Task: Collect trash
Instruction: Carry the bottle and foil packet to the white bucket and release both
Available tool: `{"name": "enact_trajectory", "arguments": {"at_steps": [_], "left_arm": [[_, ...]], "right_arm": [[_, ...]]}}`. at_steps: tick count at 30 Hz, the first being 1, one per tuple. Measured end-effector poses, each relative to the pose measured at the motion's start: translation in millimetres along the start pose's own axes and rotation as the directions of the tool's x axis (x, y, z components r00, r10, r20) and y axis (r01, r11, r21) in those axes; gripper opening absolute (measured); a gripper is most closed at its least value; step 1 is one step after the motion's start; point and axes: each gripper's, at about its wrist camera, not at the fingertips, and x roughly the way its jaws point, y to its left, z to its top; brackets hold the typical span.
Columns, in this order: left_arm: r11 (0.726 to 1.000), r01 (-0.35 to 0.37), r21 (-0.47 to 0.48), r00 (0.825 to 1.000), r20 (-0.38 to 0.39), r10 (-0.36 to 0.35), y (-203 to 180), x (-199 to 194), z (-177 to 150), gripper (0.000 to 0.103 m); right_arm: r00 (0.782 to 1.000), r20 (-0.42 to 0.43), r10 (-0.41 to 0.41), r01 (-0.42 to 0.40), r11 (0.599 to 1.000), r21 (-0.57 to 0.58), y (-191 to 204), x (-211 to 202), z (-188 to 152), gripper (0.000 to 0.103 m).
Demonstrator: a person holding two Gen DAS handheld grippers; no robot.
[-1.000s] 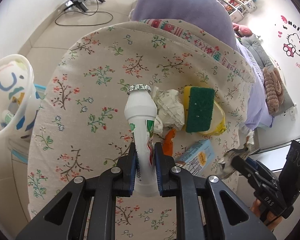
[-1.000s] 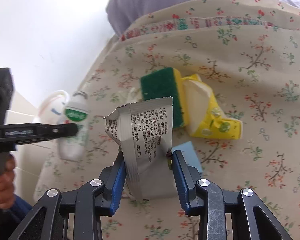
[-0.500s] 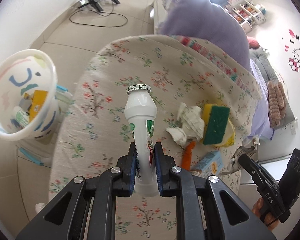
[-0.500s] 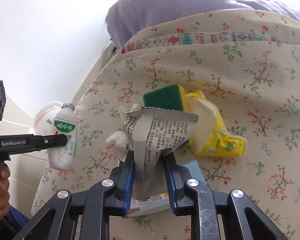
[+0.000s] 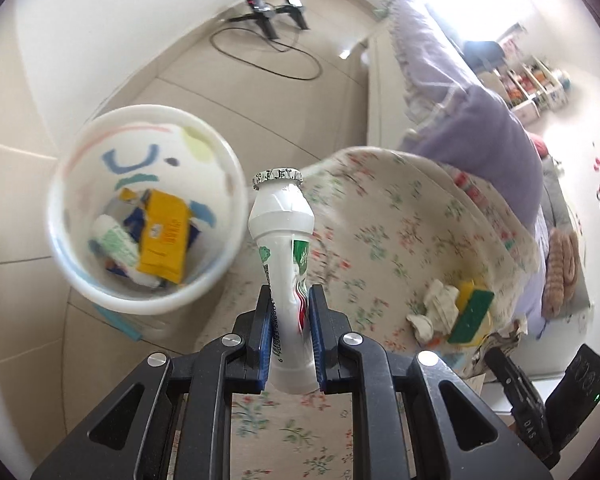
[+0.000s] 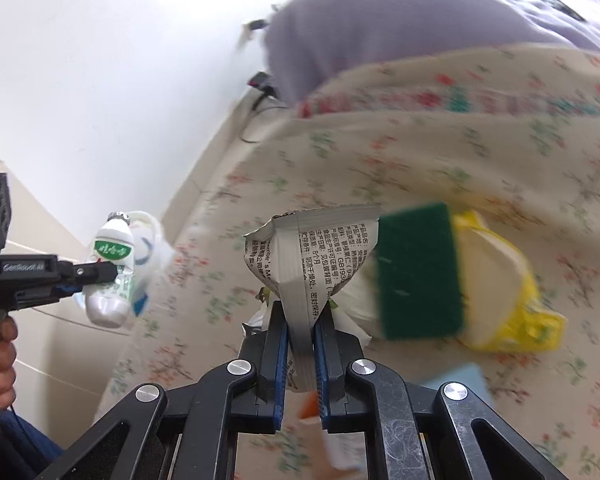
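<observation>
Both tools grip trash: left tool [image 5: 290, 340] clamps bottle [image 5: 283, 248], right tool [image 6: 301, 354] wrapper [image 6: 312, 256]

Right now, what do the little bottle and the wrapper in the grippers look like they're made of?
Bottle: looks like white, slightly glossy plastic with a crimped foil-like cap. Wrapper: apparently thin silvery film, printed; it creases sharply where the right gripper pinches it.

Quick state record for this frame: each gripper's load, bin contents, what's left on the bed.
left gripper: shut on small white drink bottle
right gripper: shut on silver snack wrapper
bin: white, on floor beside bed; holds yellow packet and other trash
on floral cover: crumpled tissue, green-yellow sponge, yellow pack
</observation>
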Motion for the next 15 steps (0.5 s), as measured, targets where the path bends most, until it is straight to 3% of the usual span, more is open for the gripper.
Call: {"name": "enact_trajectory", "arguments": {"at_steps": [6,15], "left_arm": [[0.994,-0.046,-0.095,0.998,0.045,0.050,39,-15,20,0.018],[0.970,-0.046,-0.238,0.994,0.084,0.068,84,-33,34,0.018]], "right_arm": [[0.998,-0.032,0.059,-0.061,0.996,-0.067,50,35,16,0.011],[0.975,-0.076,0.210,-0.216,0.973,-0.086,119,99,39,0.012]]}}
